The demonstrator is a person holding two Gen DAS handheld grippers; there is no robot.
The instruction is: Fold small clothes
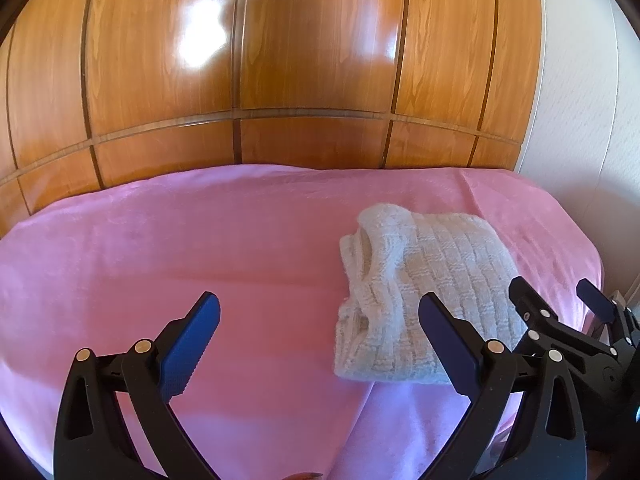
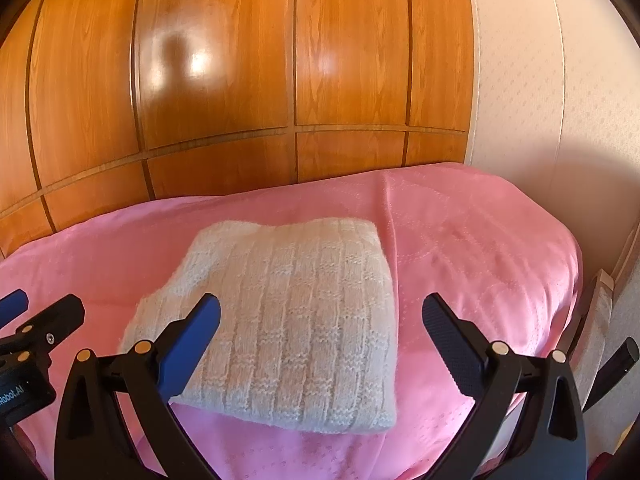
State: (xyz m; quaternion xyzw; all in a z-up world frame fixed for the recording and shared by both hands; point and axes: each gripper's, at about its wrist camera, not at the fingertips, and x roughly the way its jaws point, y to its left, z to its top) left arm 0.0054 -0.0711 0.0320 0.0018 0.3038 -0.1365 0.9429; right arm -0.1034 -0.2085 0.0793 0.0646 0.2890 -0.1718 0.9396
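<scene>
A white knitted garment lies folded into a thick rectangle on the pink bedspread. In the right wrist view the same knitted garment fills the centre, ribbed side up. My left gripper is open above bare bedspread, its right finger just in front of the garment's near left corner. My right gripper is open too, hovering over the garment's near right part with nothing between its fingers. Each gripper shows at the edge of the other's view: the right gripper, the left gripper.
Glossy wooden wardrobe doors stand right behind the bed. A pale papered wall closes off the right side. The bedspread drops away at the right edge, with a narrow gap to the wall.
</scene>
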